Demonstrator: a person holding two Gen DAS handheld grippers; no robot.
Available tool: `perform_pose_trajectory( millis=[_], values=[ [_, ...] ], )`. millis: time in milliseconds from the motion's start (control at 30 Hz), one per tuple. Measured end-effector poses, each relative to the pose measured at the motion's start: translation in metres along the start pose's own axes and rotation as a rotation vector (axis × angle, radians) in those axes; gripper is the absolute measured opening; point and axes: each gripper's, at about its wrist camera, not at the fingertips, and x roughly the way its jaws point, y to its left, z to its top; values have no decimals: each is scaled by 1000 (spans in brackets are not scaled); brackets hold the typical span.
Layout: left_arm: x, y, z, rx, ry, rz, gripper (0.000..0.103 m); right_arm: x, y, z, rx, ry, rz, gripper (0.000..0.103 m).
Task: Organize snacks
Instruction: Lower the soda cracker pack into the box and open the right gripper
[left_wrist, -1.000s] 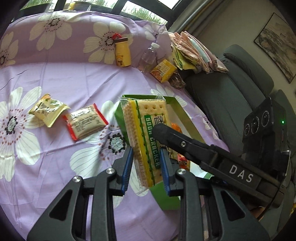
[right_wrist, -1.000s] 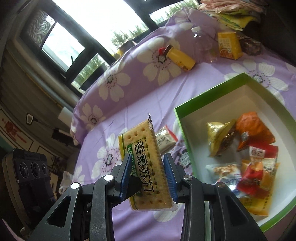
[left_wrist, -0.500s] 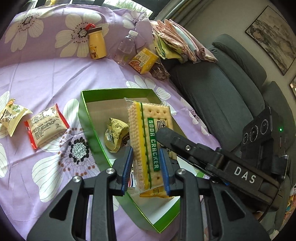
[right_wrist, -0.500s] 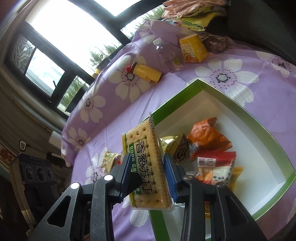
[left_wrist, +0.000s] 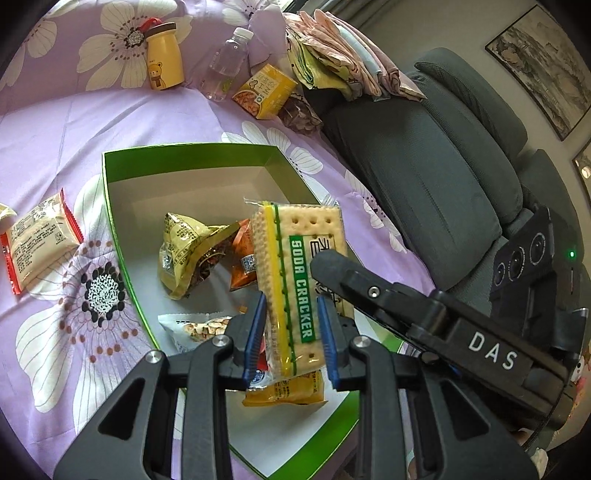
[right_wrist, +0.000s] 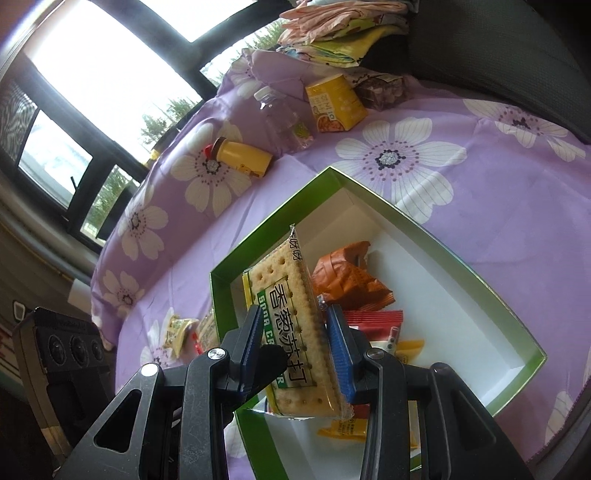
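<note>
A soda cracker pack (left_wrist: 299, 258) stands on edge above the green-rimmed white box (left_wrist: 184, 151). My left gripper (left_wrist: 291, 332) is shut on its lower end, blue pads against both faces. The right gripper's finger (left_wrist: 332, 266) reaches in from the right onto the same pack. In the right wrist view my right gripper (right_wrist: 295, 347) is shut on the cracker pack (right_wrist: 288, 295) over the box (right_wrist: 406, 221). Inside the box lie a gold packet (left_wrist: 188, 254), an orange packet (right_wrist: 347, 280), a red packet (right_wrist: 373, 325) and a white nut packet (left_wrist: 192, 328).
On the purple flowered cloth left of the box lies a red-edged beige packet (left_wrist: 37, 240). A yellow bottle (left_wrist: 164, 62), a water bottle (left_wrist: 227, 66) and a yellow carton (left_wrist: 264, 92) stand at the back. Folded cloths (left_wrist: 343, 62) rest on a grey sofa (left_wrist: 424, 166).
Both grippers have carried the cracker pack from over the cloth at the box's left rim to above the box's inside, and a little lower. The grip is unchanged.
</note>
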Motion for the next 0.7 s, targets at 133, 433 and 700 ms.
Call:
perform_pose_trajectory(
  millis=[133, 433, 700],
  values=[
    [8, -3, -2, 7, 13, 7, 26, 1, -2, 1, -9, 0, -36, 39],
    [14, -4, -4, 7, 22, 12, 27, 6, -10, 0, 17, 25, -64, 39],
    [12, -2, -6, -2, 22, 13, 33, 5, -10, 1, 22, 18, -96, 39]
  ],
)
